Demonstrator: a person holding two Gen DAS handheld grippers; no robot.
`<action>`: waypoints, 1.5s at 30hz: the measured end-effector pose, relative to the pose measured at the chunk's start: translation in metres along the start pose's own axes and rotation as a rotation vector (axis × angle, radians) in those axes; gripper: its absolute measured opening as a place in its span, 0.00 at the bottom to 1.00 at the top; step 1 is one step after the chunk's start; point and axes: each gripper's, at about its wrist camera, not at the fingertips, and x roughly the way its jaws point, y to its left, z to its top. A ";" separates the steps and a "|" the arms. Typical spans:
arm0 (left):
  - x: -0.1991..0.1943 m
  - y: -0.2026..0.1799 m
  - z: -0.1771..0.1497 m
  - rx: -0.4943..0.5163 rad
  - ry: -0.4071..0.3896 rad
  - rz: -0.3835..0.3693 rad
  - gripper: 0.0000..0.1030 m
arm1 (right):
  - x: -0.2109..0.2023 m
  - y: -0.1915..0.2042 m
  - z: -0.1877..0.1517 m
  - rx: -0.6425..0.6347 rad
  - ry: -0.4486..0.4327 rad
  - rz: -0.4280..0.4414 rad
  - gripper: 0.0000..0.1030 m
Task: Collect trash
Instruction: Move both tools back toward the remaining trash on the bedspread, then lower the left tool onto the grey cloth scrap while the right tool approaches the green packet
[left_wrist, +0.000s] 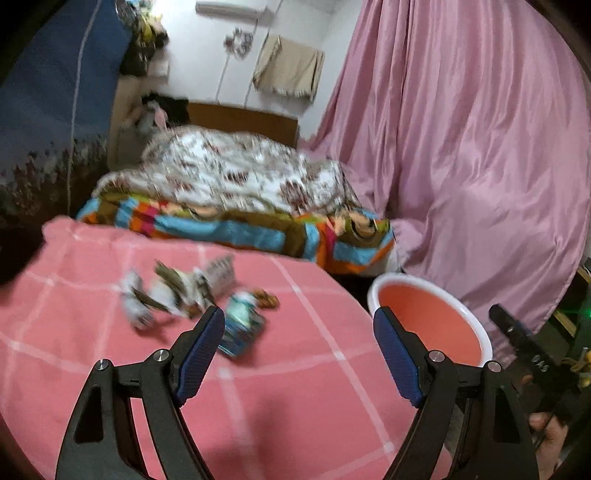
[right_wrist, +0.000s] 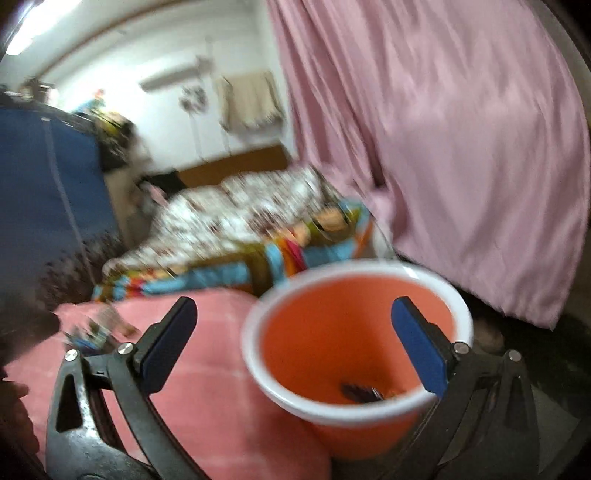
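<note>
The left claw (left_wrist: 298, 352) stood wide and empty; crumpled white-and-green wrappers (left_wrist: 177, 291) and a blue foil packet (left_wrist: 240, 326) lay just ahead-left on the pink checked blanket (left_wrist: 314, 387). The right claw (right_wrist: 293, 345), also wide, hung over the orange white-rimmed plastic bucket (right_wrist: 354, 332), farther from the blurred litter.

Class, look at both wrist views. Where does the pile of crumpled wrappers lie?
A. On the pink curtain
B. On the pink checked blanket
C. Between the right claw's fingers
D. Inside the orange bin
B: the wrappers rest on the pink checked blanket, left of the orange bin, ahead of the open left claw.
</note>
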 end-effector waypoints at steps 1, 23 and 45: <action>-0.005 0.003 0.001 0.005 -0.019 0.007 0.84 | -0.004 0.011 0.003 -0.017 -0.042 0.022 1.00; -0.119 0.113 -0.004 0.087 -0.416 0.279 0.98 | -0.015 0.152 -0.005 -0.222 -0.335 0.347 1.00; -0.030 0.140 0.008 0.026 -0.069 0.149 0.91 | 0.094 0.169 -0.035 -0.252 0.185 0.421 0.72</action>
